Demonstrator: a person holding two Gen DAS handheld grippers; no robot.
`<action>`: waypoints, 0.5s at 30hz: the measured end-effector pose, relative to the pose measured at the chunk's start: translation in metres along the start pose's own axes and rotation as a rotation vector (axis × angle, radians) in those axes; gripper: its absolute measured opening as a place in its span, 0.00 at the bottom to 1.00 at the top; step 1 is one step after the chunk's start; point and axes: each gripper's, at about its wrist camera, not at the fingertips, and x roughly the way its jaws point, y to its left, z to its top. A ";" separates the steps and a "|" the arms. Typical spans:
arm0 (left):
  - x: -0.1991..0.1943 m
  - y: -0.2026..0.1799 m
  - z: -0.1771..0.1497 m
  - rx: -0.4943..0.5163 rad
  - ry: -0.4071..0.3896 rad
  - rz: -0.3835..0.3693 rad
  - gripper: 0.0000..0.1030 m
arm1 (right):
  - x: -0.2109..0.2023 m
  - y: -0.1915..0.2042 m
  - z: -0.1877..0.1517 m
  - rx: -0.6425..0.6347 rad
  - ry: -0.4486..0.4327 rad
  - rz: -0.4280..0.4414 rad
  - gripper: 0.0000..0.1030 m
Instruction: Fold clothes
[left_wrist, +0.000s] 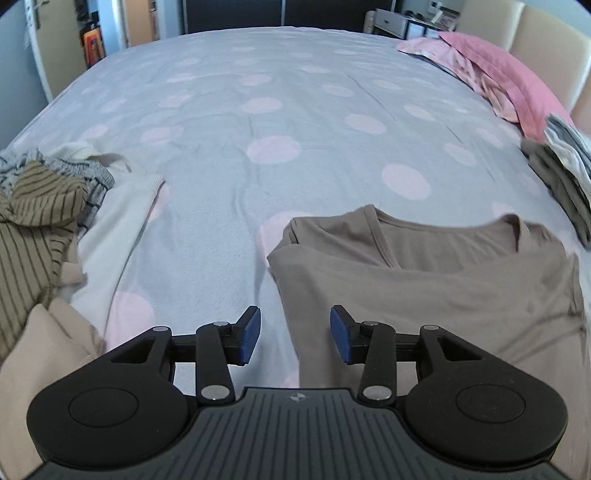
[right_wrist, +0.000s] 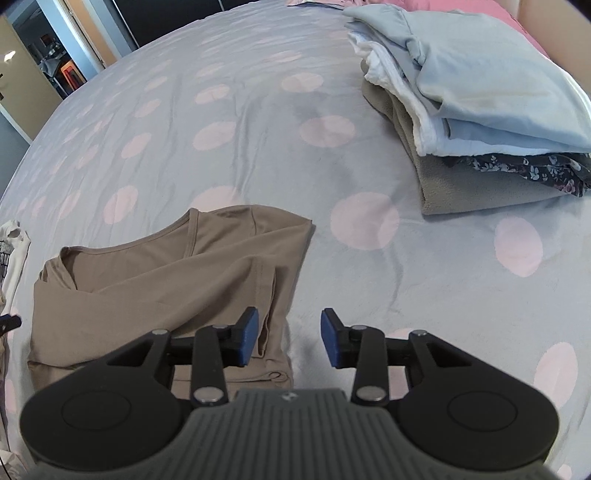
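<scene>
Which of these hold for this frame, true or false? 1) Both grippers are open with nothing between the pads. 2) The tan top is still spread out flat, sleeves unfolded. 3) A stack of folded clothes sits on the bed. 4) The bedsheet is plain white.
1) True: the left gripper and right gripper stand open over the edges of the tan top, gripping nothing.
2) False: its sides are folded in over the body.
3) True: a stack of folded clothes lies beyond the top.
4) False: the bedsheet is pale blue-grey with pink dots.

Smooth matt cloth top (right_wrist: 155, 280) — faintly creased cotton bedsheet (right_wrist: 236, 155)
</scene>
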 end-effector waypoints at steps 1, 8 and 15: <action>0.003 0.000 0.001 -0.003 0.002 0.005 0.38 | 0.000 0.000 0.000 -0.002 0.002 0.002 0.39; 0.019 -0.006 0.002 -0.010 0.015 0.000 0.38 | 0.007 0.005 -0.006 -0.049 0.017 0.034 0.39; 0.028 -0.008 0.003 -0.036 0.012 -0.005 0.38 | 0.030 0.021 -0.014 -0.064 0.072 0.098 0.39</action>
